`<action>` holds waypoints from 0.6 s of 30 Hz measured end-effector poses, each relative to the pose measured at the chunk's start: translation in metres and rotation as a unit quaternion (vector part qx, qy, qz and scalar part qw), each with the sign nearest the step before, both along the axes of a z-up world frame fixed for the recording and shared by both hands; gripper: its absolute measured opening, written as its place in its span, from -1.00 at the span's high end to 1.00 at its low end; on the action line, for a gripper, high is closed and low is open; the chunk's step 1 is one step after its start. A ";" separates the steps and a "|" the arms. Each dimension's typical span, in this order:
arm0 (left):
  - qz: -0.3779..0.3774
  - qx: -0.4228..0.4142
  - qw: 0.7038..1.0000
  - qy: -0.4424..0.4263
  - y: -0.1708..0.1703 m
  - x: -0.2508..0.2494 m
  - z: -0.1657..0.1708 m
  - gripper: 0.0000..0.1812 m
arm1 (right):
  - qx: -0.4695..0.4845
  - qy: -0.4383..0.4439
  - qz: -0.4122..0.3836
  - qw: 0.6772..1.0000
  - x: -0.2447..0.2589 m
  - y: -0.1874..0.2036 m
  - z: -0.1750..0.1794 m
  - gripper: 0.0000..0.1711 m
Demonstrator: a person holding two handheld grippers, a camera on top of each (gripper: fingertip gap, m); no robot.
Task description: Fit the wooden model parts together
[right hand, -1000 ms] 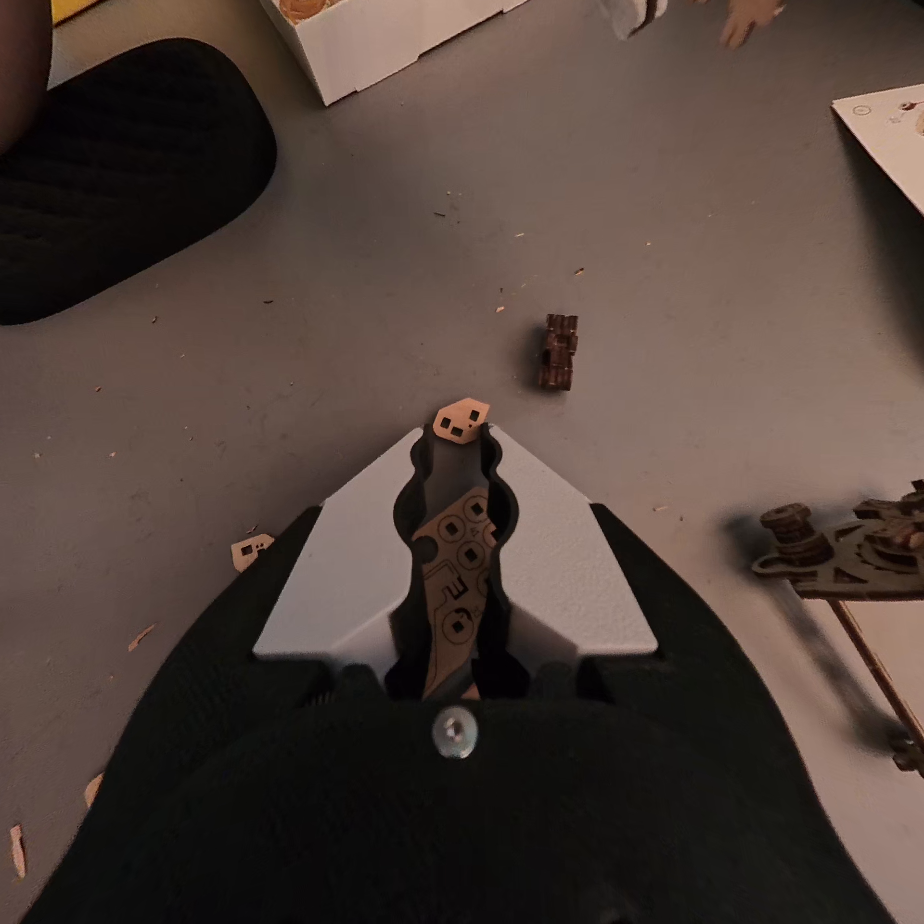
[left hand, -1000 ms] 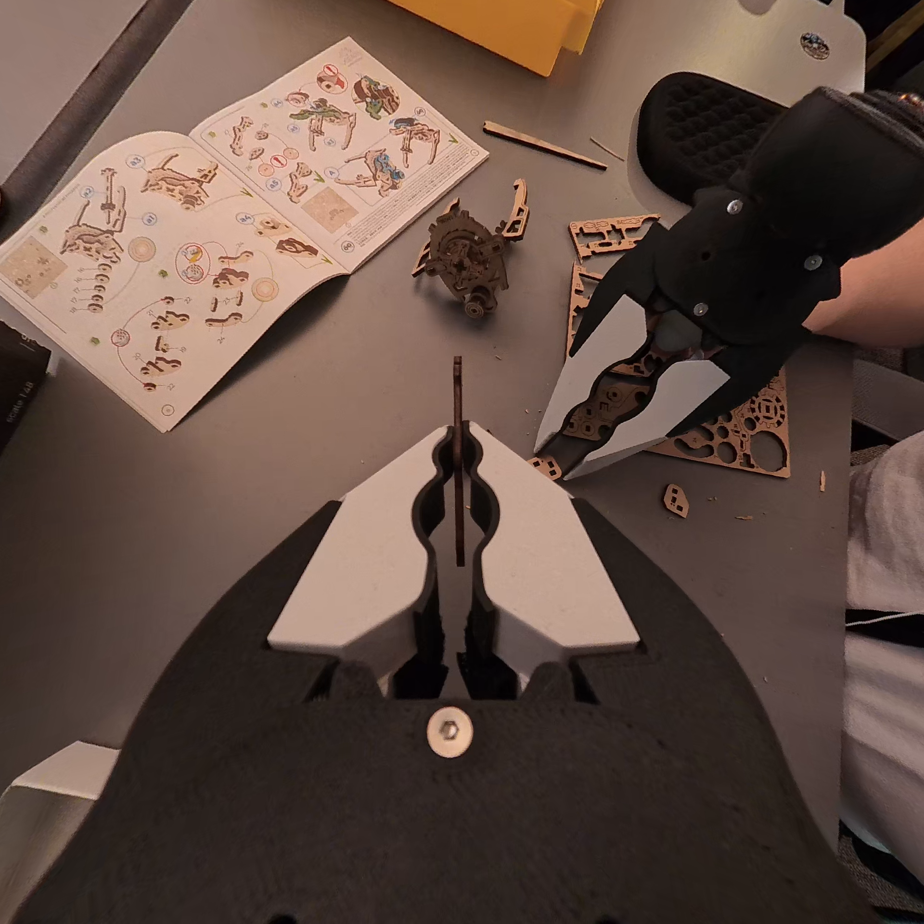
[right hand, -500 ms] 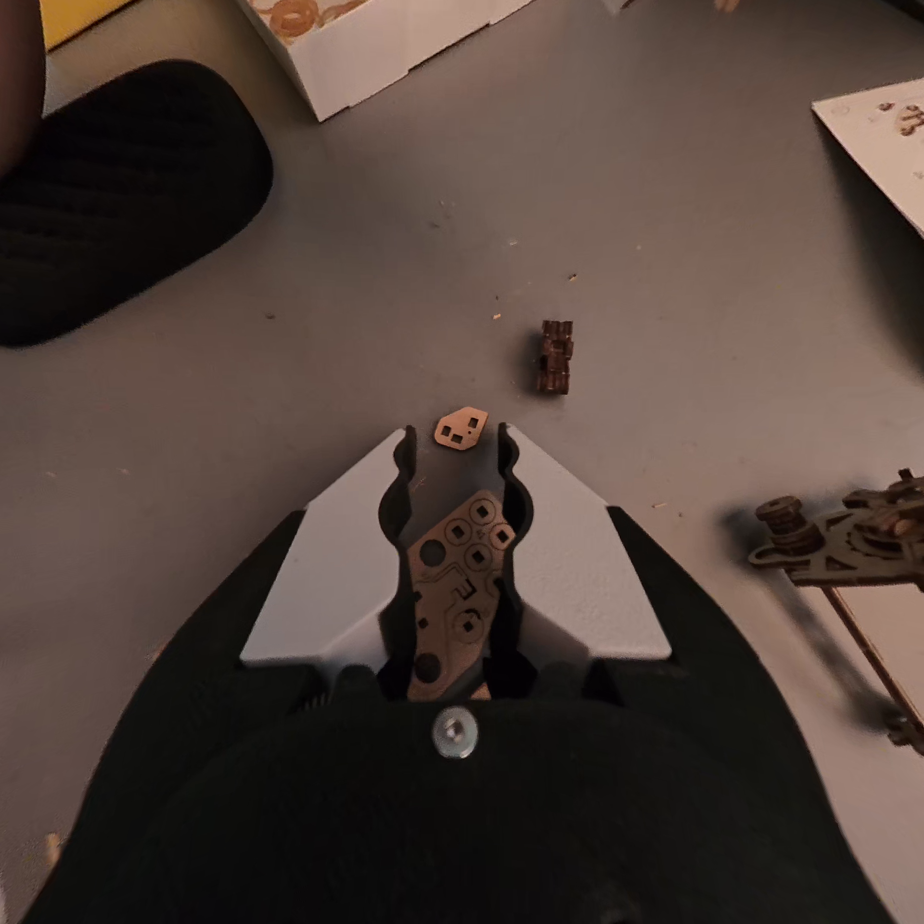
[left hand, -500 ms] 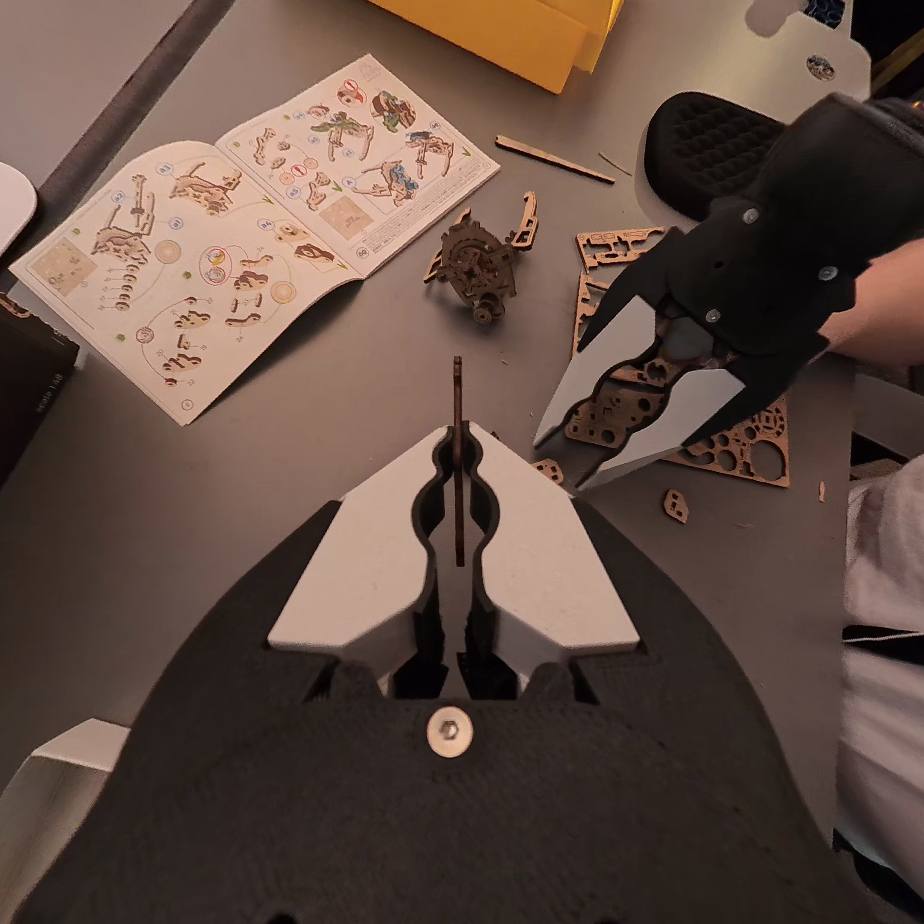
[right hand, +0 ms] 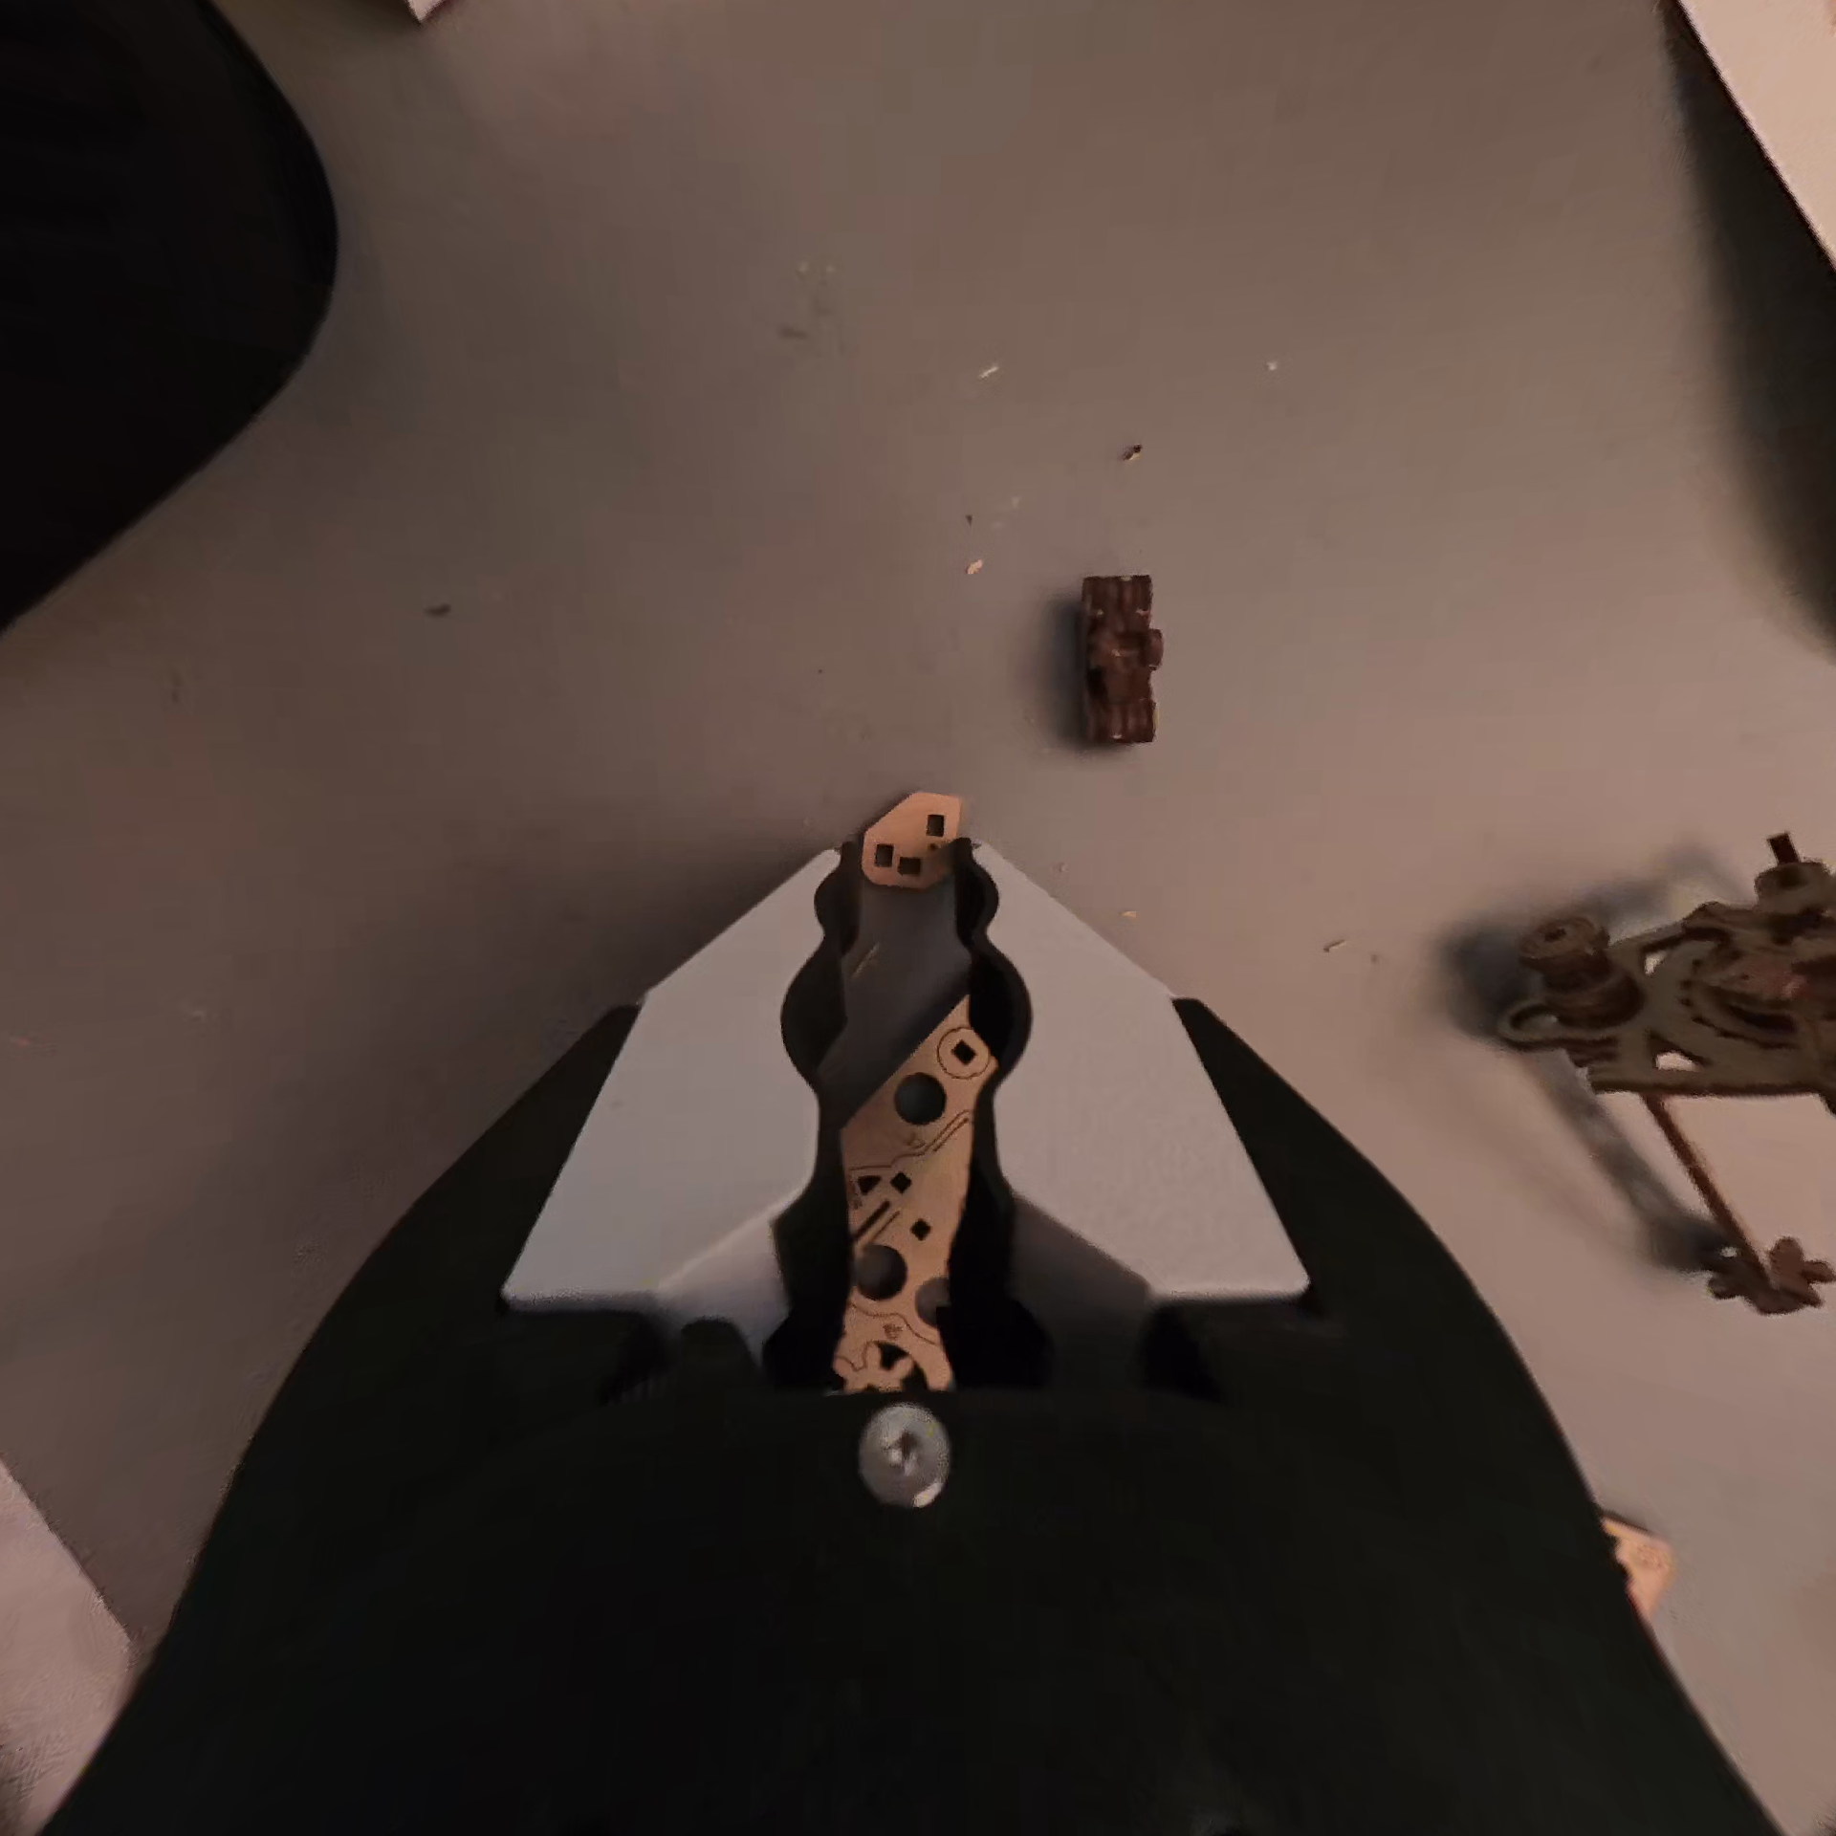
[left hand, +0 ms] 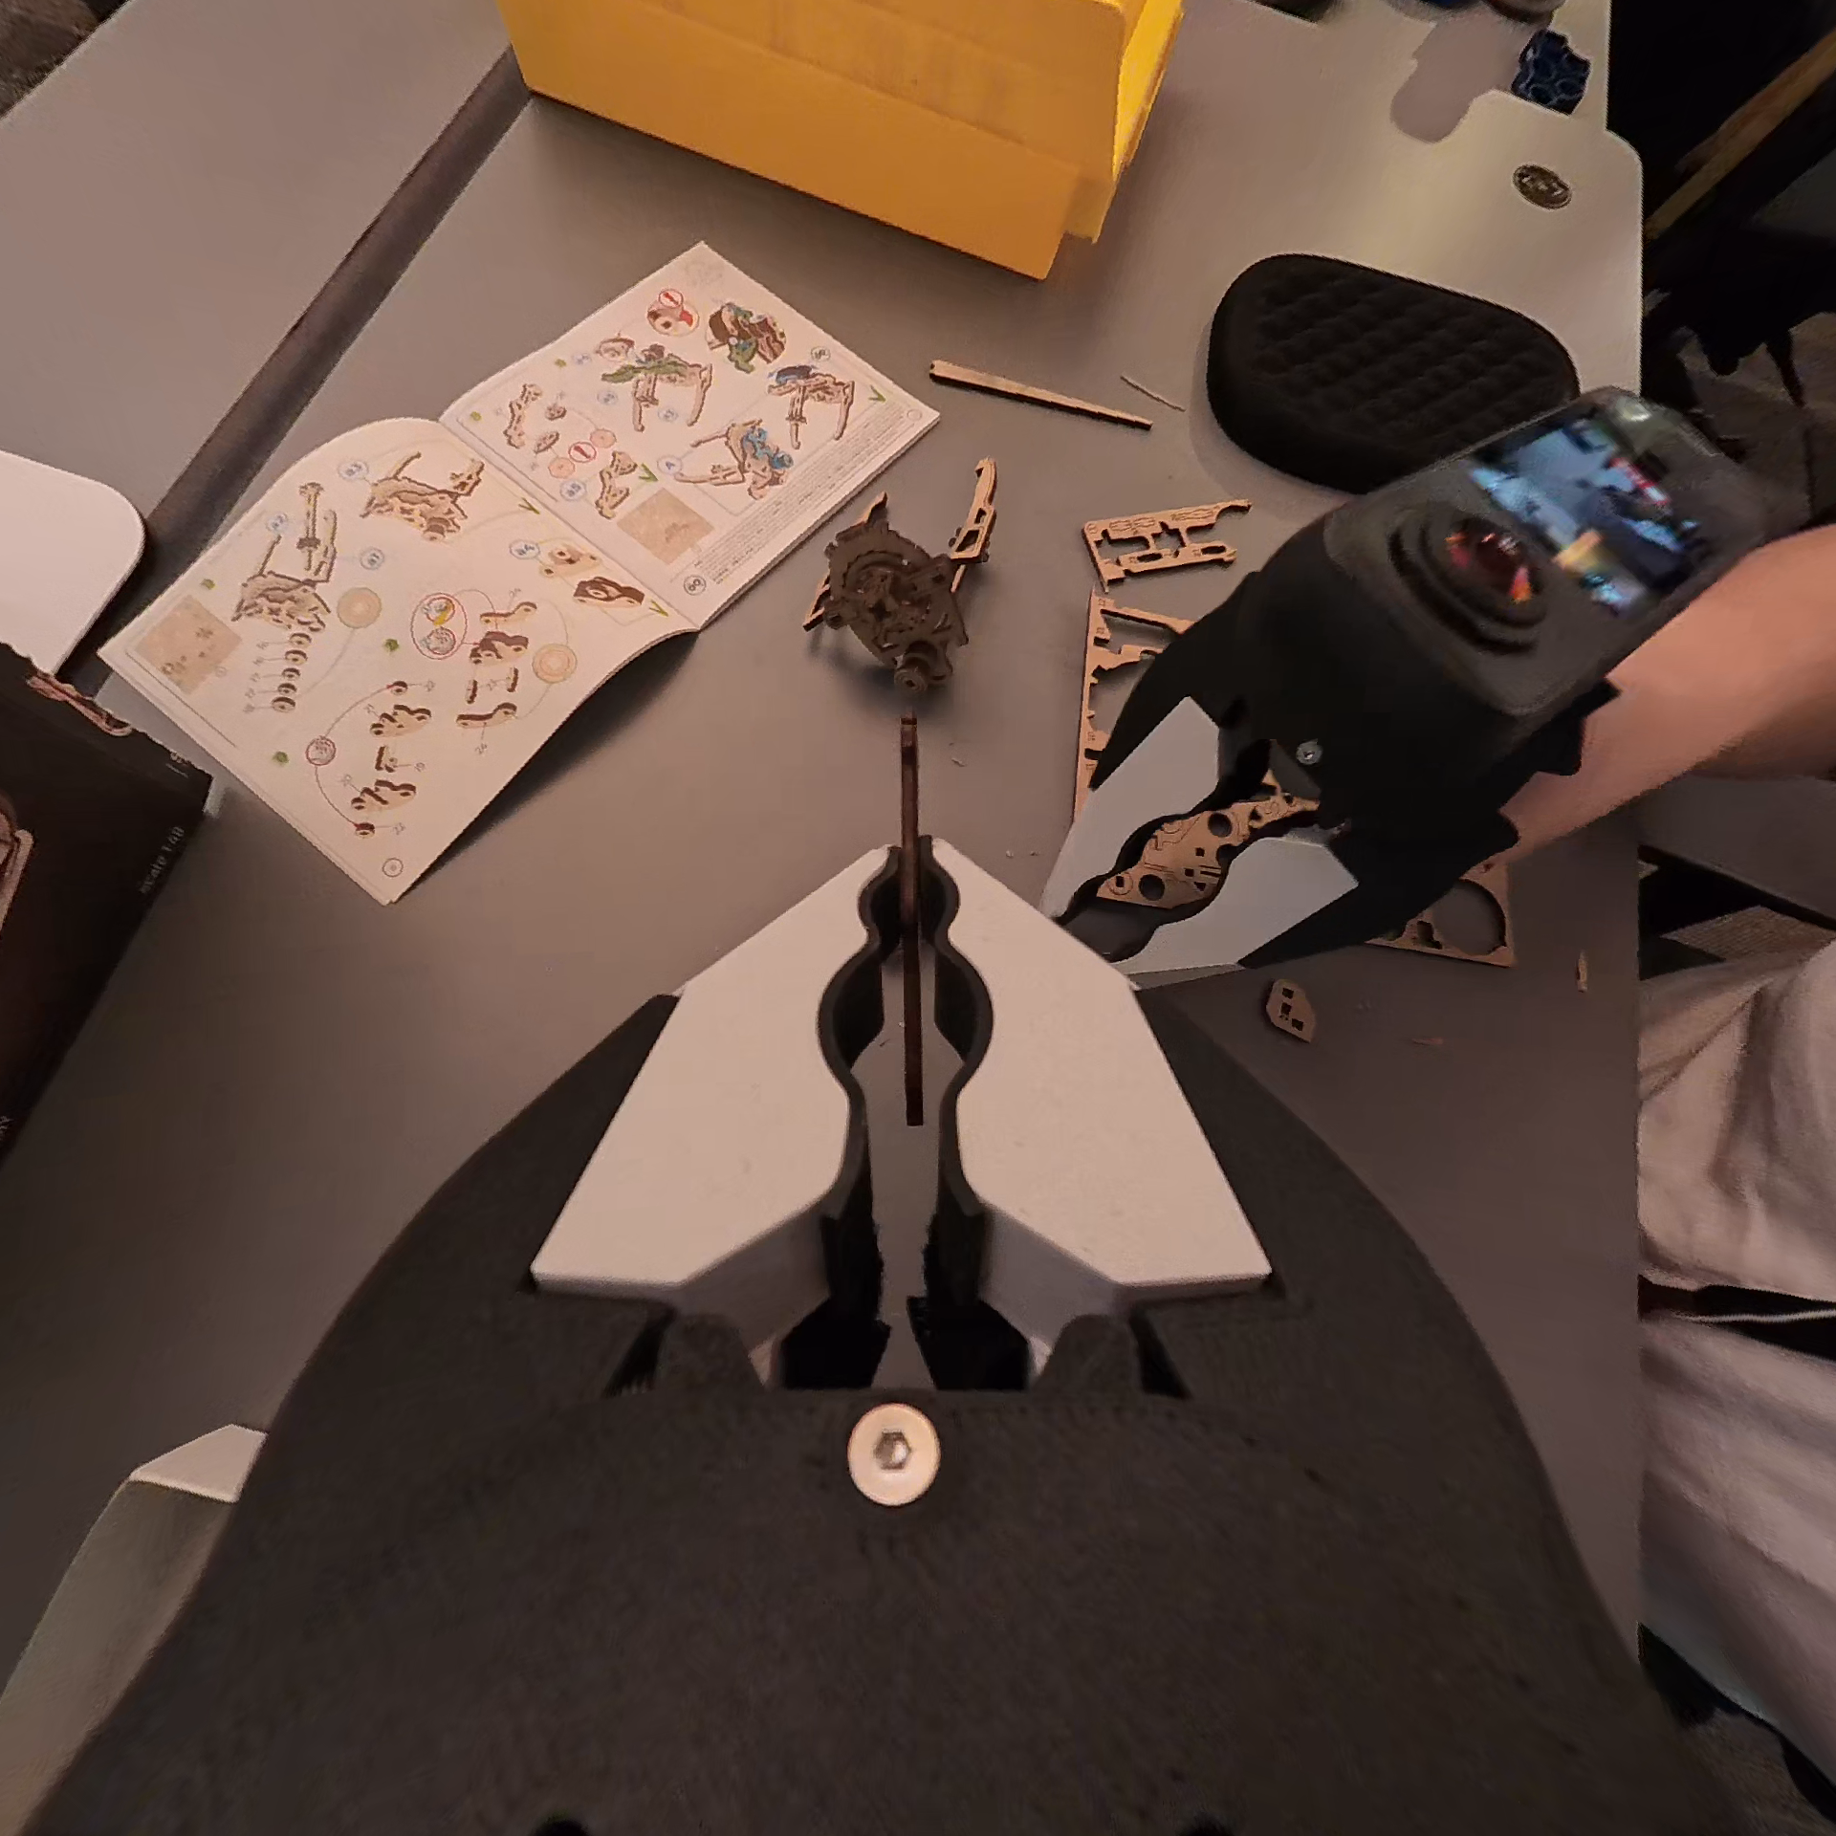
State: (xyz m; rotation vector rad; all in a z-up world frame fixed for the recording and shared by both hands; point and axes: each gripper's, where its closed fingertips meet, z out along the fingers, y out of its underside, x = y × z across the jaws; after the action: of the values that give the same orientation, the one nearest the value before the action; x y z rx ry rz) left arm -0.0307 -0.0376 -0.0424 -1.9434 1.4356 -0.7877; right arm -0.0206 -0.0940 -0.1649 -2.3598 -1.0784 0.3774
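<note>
A thin dark wooden strip [left hand: 909, 924] stands edge-on between the closed jaws of the left gripper [left hand: 906, 856], its tip projecting past them above the grey surface [left hand: 497, 994]. Just beyond lies the dark, partly built gear assembly [left hand: 899, 606], with the open instruction booklet [left hand: 517, 556] to its left and a yellow box [left hand: 844, 109] farther back. On the right, the right gripper [right hand: 906, 852] has its jaws narrowed onto a small pale wooden piece [right hand: 914, 835] at their tips, low over the surface beside the pale laser-cut sheet [right hand: 909, 1192]. A small dark wooden block [right hand: 1118, 659] lies just ahead, apart from it.
</note>
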 end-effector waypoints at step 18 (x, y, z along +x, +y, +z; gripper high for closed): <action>0.006 0.024 0.999 -0.037 -0.003 -0.013 0.034 1.00 | -0.018 0.099 -0.031 0.994 -0.022 -0.008 0.023 0.53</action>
State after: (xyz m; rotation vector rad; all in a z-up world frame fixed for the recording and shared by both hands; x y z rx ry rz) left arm -0.0441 -0.0406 -0.0086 -1.8655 1.3845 -0.8037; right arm -0.0431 -0.1019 -0.1420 -2.3248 -0.9100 0.5986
